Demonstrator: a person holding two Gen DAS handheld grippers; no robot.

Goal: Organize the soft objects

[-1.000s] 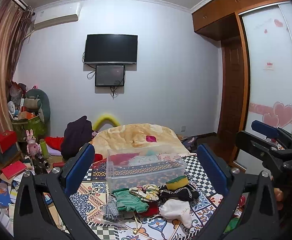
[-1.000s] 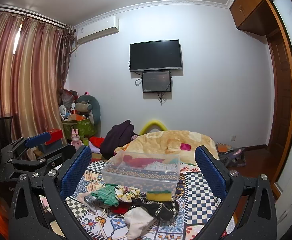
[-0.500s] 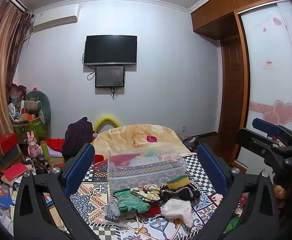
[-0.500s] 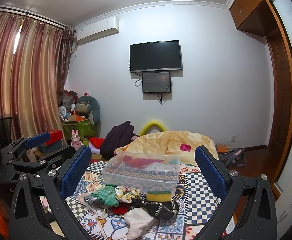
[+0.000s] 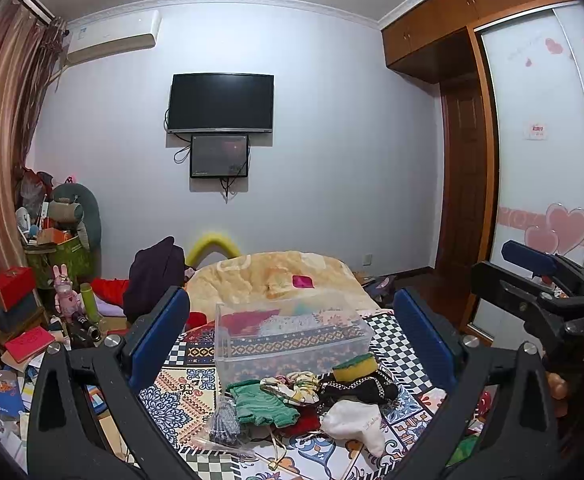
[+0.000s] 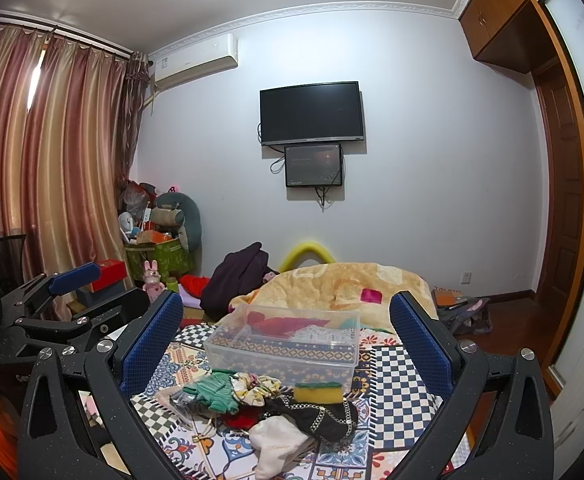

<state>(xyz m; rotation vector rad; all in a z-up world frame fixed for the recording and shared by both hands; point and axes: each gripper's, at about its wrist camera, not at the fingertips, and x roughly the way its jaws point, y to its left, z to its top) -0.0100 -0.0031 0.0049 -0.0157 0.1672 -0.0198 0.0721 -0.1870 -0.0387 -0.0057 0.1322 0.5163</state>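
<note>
A pile of soft things lies on the patterned table: a green cloth (image 5: 262, 402), a floral scrunchie (image 5: 294, 386), a yellow-green sponge (image 5: 355, 366), a black chained cloth (image 5: 366, 388), a white cloth (image 5: 354, 420) and a red cloth. A clear plastic box (image 5: 292, 336) stands just behind them. My left gripper (image 5: 292, 340) is open and empty, held back above the pile. My right gripper (image 6: 286, 340) is open and empty too. The same sponge (image 6: 318, 392), green cloth (image 6: 214, 394) and box (image 6: 288, 344) show in the right wrist view.
A small plastic bag (image 5: 224, 424) of dark bits lies left of the pile. A bed with a yellow blanket (image 5: 276, 280) stands behind the table. Boxes, toys and a green bin (image 5: 64, 256) crowd the left. A wardrobe (image 5: 540, 160) stands on the right.
</note>
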